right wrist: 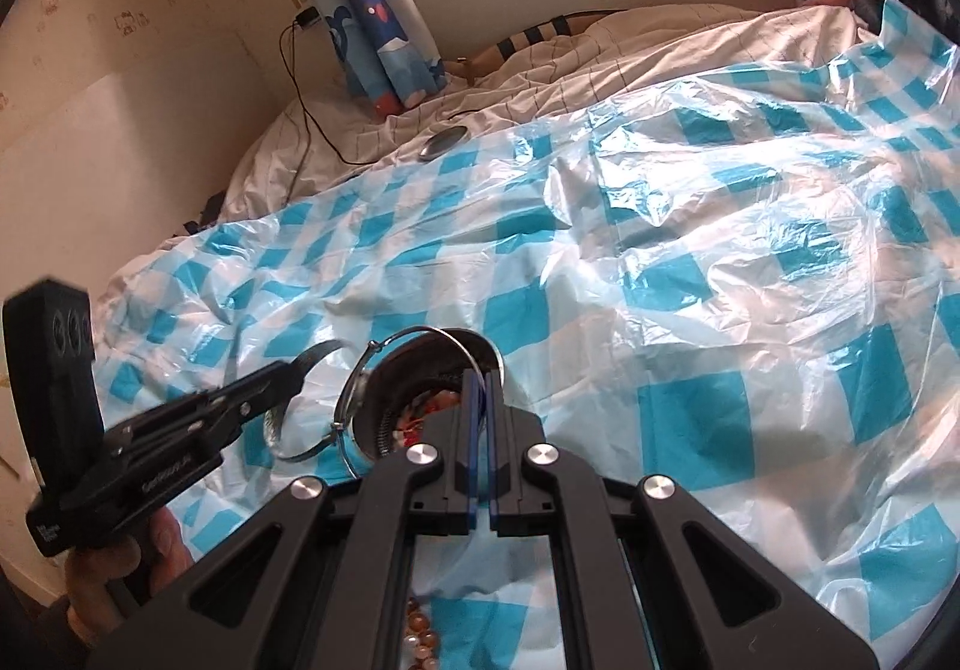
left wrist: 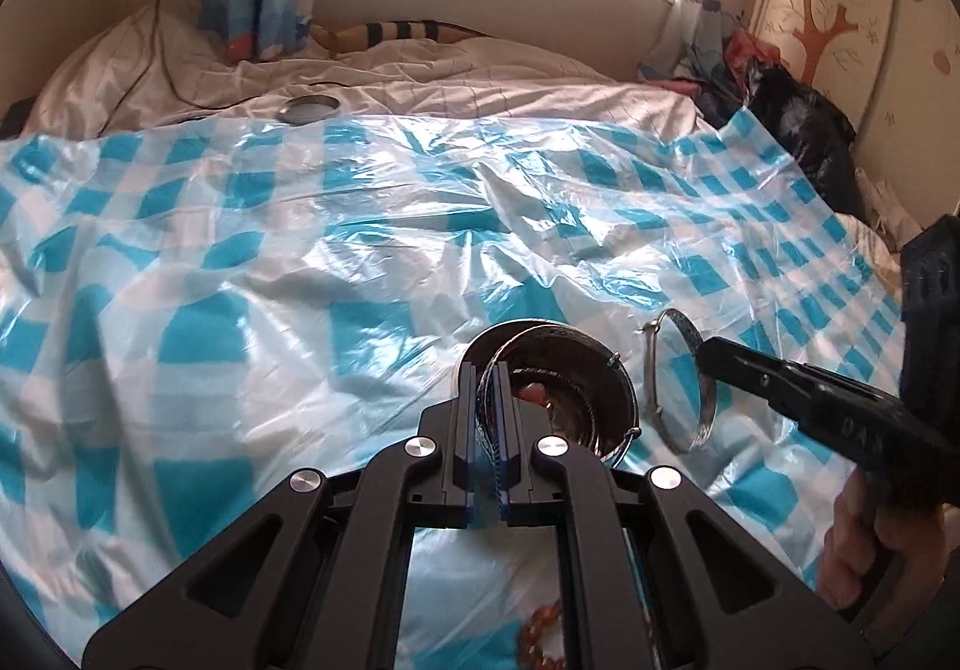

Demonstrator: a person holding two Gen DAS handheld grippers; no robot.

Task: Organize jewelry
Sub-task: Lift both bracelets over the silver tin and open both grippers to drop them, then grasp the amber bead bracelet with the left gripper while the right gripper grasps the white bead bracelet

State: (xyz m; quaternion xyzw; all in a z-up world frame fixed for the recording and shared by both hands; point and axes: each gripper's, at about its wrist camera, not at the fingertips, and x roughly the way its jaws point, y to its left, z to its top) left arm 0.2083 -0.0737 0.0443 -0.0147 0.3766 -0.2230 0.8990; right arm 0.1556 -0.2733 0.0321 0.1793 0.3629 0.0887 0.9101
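Note:
A round metal tin [left wrist: 591, 388] lies tilted on the blue-checked plastic sheet, with beads and jewelry inside; it also shows in the right wrist view [right wrist: 420, 400]. My left gripper [left wrist: 492, 400] is shut on a silver bangle [left wrist: 516, 346] at the tin's left rim. In the right wrist view that gripper [right wrist: 294, 370] holds the bangle [right wrist: 318, 355] left of the tin. My right gripper [right wrist: 480, 406] is shut on the tin's rim [right wrist: 480, 364]. In the left wrist view it [left wrist: 708, 352] sits at the hinged lid ring [left wrist: 678, 376] right of the tin. A bead bracelet [right wrist: 420, 634] lies under the right gripper.
The checked plastic sheet [left wrist: 300, 250] covers a bed with white bedding [left wrist: 420, 63]. A round metal lid [left wrist: 309, 108] lies at the far edge near a black cable [left wrist: 162, 39]. Dark clothes [left wrist: 792, 111] pile at the right by the wall.

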